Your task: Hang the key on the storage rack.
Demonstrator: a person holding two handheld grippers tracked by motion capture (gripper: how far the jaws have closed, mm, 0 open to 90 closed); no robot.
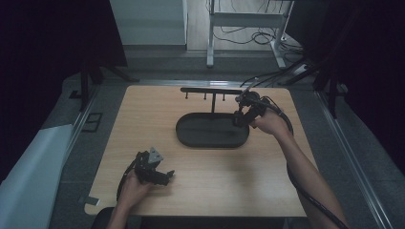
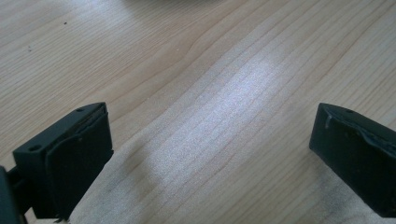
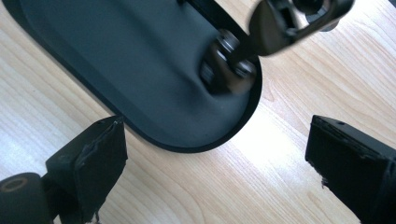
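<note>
Wood table (image 1: pixel 200 191) bears a black oval tray (image 1: pixel 212 131); both tools, left (image 1: pixel 165 177) and right (image 1: pixel 237 119), gape empty.

One wooden table (image 1: pixel 200 191), one black oval tray (image 1: pixel 191 136) with one T-shaped rack (image 1: pixel 211 90) (three pegs hang beneath), two grippers at 5 and 1 o'clock.

From above the near edge we look forward and down on the whole wooden table (image 1: pixel 143 191). The left gripper view sits close over bare wood. The right gripper view looks down closely at the black oval tray (image 3: pixel 140 70), shared with the high view; a blurred object there is perhaps jewellery.
</note>
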